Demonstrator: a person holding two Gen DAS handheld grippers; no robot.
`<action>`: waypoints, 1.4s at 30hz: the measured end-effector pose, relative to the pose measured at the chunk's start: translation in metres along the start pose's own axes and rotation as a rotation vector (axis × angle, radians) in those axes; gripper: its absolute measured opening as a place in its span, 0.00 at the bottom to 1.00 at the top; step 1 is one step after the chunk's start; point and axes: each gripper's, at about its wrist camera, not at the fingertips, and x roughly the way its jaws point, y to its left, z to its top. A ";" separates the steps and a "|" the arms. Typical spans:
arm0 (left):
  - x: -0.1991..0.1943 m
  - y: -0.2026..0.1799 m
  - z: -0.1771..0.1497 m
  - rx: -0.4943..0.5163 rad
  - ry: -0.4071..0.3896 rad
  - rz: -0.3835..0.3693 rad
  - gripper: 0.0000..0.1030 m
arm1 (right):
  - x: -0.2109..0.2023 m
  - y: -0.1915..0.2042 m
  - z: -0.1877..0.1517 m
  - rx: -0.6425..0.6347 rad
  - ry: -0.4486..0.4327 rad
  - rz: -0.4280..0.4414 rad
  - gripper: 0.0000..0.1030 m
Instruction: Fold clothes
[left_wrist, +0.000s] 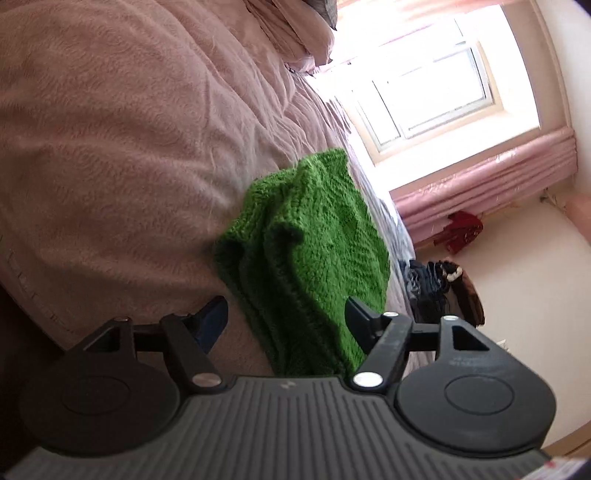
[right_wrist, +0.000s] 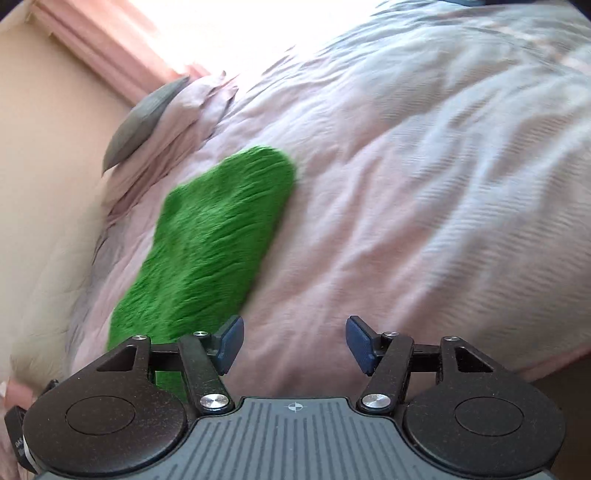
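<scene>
A green knitted garment (left_wrist: 303, 251) lies bunched in loose folds on a pinkish duvet (left_wrist: 129, 147). My left gripper (left_wrist: 286, 325) is open, its fingers standing either side of the garment's near end with cloth in the gap but not pinched. In the right wrist view the same green garment (right_wrist: 207, 243) shows as a long blurred strip on the duvet (right_wrist: 406, 184), left of centre. My right gripper (right_wrist: 294, 343) is open over bare duvet, just right of the garment's near end, holding nothing.
Pillows (right_wrist: 147, 110) lie at the head of the bed by a wall. A bright window (left_wrist: 436, 85) with pink curtains (left_wrist: 498, 184) stands beyond the bed. Dark clothes (left_wrist: 443, 288) and a red item (left_wrist: 460, 229) lie past the bed's edge.
</scene>
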 end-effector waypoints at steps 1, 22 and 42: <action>0.005 0.003 0.002 -0.025 -0.010 0.002 0.62 | -0.002 -0.005 0.000 0.017 -0.001 -0.004 0.57; 0.006 -0.034 0.153 0.332 -0.092 0.206 0.28 | 0.062 0.045 0.090 -0.278 0.073 0.189 0.60; 0.055 -0.008 0.157 0.202 0.004 0.150 0.27 | 0.235 0.055 0.140 -0.086 0.344 0.467 0.25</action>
